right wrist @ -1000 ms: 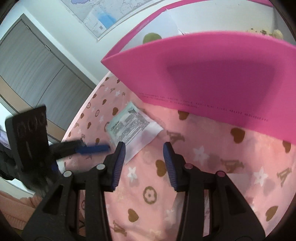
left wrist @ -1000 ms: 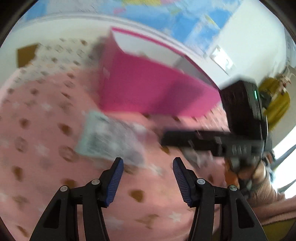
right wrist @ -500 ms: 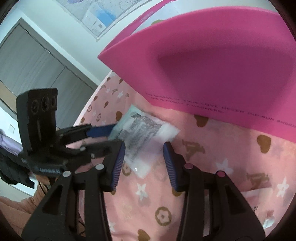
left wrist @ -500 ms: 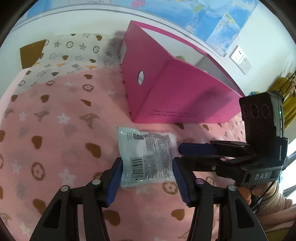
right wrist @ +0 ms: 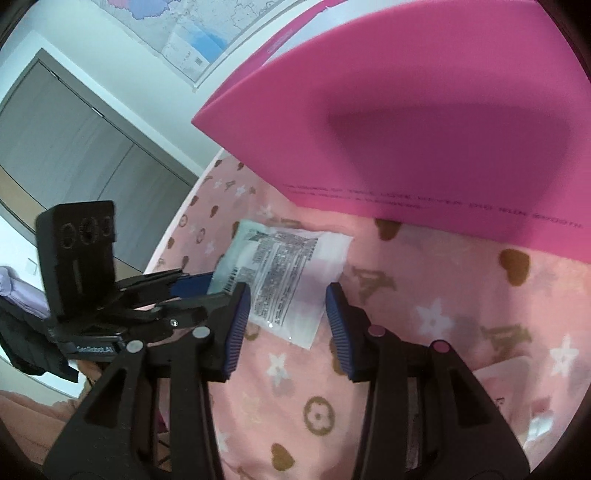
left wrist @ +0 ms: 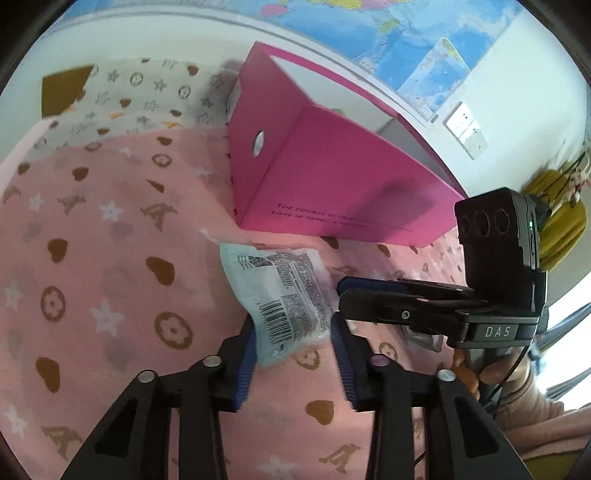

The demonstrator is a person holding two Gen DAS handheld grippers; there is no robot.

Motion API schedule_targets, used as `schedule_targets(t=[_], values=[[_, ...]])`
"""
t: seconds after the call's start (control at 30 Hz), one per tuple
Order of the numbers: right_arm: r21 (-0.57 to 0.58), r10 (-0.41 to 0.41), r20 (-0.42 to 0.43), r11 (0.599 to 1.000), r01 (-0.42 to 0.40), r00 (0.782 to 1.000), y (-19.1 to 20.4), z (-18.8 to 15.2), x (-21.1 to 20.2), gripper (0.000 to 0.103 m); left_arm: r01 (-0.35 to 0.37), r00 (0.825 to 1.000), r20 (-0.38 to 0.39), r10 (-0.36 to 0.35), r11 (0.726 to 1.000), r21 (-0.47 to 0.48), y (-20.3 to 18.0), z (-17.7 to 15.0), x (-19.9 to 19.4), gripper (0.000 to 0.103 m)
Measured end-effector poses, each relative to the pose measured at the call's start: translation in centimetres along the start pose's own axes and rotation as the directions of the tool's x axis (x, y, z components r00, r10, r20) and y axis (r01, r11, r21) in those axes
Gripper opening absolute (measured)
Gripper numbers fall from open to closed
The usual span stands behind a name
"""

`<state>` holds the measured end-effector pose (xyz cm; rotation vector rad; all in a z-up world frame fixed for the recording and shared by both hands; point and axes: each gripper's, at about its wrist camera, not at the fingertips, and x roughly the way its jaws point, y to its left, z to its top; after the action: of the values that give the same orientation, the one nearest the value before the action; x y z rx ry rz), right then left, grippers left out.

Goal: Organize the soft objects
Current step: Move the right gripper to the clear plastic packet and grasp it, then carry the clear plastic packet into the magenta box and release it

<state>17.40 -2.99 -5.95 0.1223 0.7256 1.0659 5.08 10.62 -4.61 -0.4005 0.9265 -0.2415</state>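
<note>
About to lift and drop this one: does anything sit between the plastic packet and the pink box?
Nothing visible does. The packet lies on the pink blanket just in front of the pink box, only bare blanket between. The left gripper is closing around its near end; the right gripper stands beside it.

Left wrist camera sitting behind left gripper (left wrist: pixel 293 341), looking forward and steeply down at pink blanket (left wrist: pixel 110 280), close range. Right wrist camera sitting behind right gripper (right wrist: pixel 284 314), facing shallower, from opposite side. Both views sharing printed packet (left wrist: pixel 279 295) (right wrist: pixel 284 273), pink box (left wrist: pixel 332 184) (right wrist: pixel 424 122), wall map (left wrist: pixel 388 33); each showing other gripper.
</note>
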Motion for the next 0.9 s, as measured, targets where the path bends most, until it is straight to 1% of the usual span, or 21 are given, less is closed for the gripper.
schedule_targets(t=[0.1, 0.17, 0.2, 0.33, 0.43, 0.47, 0.53, 0.63, 0.8, 0.9], values=[[-0.008, -0.011, 0.005, 1.0, 0.011, 1.0, -0.3, -0.1, -0.5, 0.045, -0.027, 1.0, 0.016, 0.027, 0.999, 0.024, -0.7, 0.0, -0.3, 0.018], [-0.017, -0.019, 0.009, 1.0, 0.019, 1.0, -0.5, -0.2, -0.9, 0.045, -0.062, 0.997, 0.044, 0.06, 0.997, 0.046, -1.0, -0.1, -0.7, 0.015], [-0.021, -0.02, 0.008, 1.0, 0.02, 1.0, -0.4, -0.1, -0.9, 0.045, -0.064, 0.997, 0.05, 0.061, 0.996, 0.057, -1.0, -0.1, -0.8, 0.014], [-0.038, -0.027, 0.008, 0.999, 0.027, 1.0, -0.5, -0.3, -1.6, 0.046, -0.065, 0.996, 0.073, 0.06, 0.995, 0.071, -1.1, -1.1, -1.4, 0.014], [-0.039, -0.004, 0.005, 0.999, 0.004, 1.0, -0.6, -0.2, -1.5, 0.052, -0.051, 0.996, 0.078, 0.046, 0.997, 0.059, -0.7, -1.6, -1.7, 0.014], [-0.043, -0.007, 0.001, 0.999, 0.007, 1.0, -0.4, -0.1, -1.4, 0.053, -0.033, 0.997, 0.077, 0.029, 0.998, 0.055, -0.5, -1.7, -1.9, 0.013], [-0.076, -0.032, -0.009, 0.997, 0.031, 0.999, 0.1, -0.2, -1.3, 0.053, -0.033, 0.997, 0.071, 0.03, 0.999, 0.038, -0.2, -2.0, -2.1, 0.013], [-0.112, -0.047, -0.016, 0.993, 0.045, 0.999, 0.8, -0.4, -1.0, 0.053, -0.005, 0.998, 0.061, 0.004, 1.0, 0.007, 0.8, -2.7, -2.6, 0.013], [-0.141, -0.067, -0.015, 0.988, 0.064, 0.998, 0.9, 0.3, -0.7, 0.053, -0.01, 0.999, 0.048, 0.008, 0.999, 0.039, 0.7, -3.9, -3.1, 0.013], [-0.178, -0.056, -0.039, 0.983, 0.048, 0.998, 1.3, 0.7, -0.1, 0.054, -0.02, 0.999, 0.052, 0.016, 0.997, 0.081, 0.1, -4.4, -3.4, 0.013]])
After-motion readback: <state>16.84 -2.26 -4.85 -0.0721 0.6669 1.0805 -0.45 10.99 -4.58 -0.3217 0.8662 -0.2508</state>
